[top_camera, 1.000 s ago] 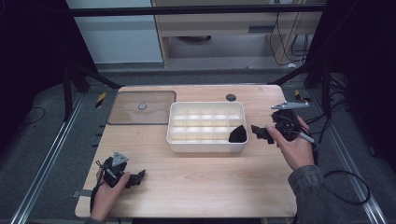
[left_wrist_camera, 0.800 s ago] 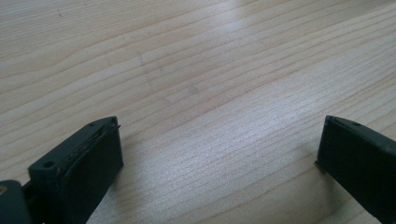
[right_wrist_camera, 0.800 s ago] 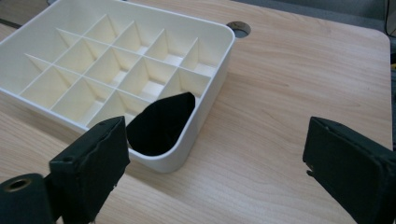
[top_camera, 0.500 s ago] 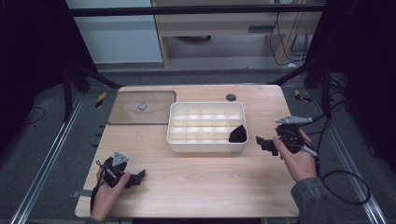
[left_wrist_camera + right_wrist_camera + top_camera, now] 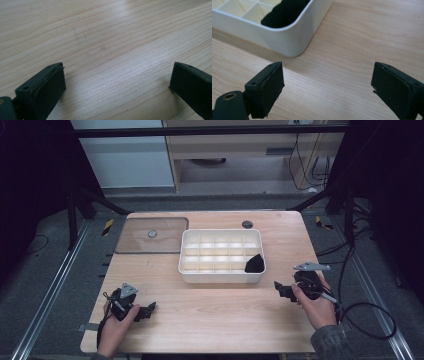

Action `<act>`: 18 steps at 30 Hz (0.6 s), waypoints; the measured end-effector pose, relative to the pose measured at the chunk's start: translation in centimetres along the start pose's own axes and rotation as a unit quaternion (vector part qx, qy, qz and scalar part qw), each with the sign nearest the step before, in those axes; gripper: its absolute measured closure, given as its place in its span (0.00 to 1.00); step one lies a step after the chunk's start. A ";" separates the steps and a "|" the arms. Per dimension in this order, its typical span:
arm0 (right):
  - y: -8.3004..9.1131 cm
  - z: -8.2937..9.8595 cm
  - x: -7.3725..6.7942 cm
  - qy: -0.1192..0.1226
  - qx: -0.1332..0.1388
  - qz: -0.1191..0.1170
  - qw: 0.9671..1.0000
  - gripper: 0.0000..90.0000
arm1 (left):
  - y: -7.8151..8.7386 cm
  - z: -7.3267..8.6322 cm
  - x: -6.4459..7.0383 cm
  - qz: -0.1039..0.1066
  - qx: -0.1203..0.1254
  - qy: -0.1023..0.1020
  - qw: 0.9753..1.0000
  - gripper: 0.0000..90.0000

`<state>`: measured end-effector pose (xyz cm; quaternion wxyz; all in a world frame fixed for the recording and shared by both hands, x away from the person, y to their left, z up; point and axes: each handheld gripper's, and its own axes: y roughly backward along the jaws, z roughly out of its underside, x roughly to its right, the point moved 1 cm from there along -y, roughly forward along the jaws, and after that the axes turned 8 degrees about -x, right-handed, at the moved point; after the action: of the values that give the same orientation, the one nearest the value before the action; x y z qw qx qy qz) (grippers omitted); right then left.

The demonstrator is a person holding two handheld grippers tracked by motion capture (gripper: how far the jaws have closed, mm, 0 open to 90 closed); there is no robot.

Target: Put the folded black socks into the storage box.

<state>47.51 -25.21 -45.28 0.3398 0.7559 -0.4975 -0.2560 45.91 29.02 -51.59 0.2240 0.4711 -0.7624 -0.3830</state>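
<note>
A white compartment tray (image 5: 220, 276) stands in the middle of the wooden table. A black object (image 5: 255, 264) lies in its near right compartment, seen again as the black object (image 5: 284, 12) beyond the tray corner (image 5: 292, 42) in the right gripper view. My right gripper (image 5: 278, 289) rests low at the table's right, just right of the tray, open with bare wood between its jaws (image 5: 327, 87). My left gripper (image 5: 149, 310) sits near the front left edge, open and low over bare wood (image 5: 117, 82).
A clear flat lid (image 5: 152, 235) with a round knob lies at the back left of the table. A small black disc (image 5: 247, 224) sits behind the tray. Cables trail off the right side. Dark frame posts stand at both back corners.
My right gripper has drawn back from the tray's right end toward the front right of the table and lowered. The left gripper has stayed in place.
</note>
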 end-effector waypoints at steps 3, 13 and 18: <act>-0.6 0.9 0.0 -0.007 -0.006 -0.002 1.000 0.13 | 0.0 0.0 0.0 0.000 0.000 0.000 1.000 0.00; -2.2 3.2 0.1 -0.017 -0.009 0.003 1.000 0.13 | 0.0 0.0 0.0 0.000 0.000 0.000 1.000 0.00; -2.7 3.8 0.3 -0.024 -0.005 0.018 1.000 0.12 | 0.0 0.0 0.0 0.000 0.000 0.000 1.000 0.00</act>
<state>46.43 -25.68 -49.83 0.3364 0.7389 -0.5174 -0.2704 45.91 28.98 -51.59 0.2237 0.4711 -0.7625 -0.3830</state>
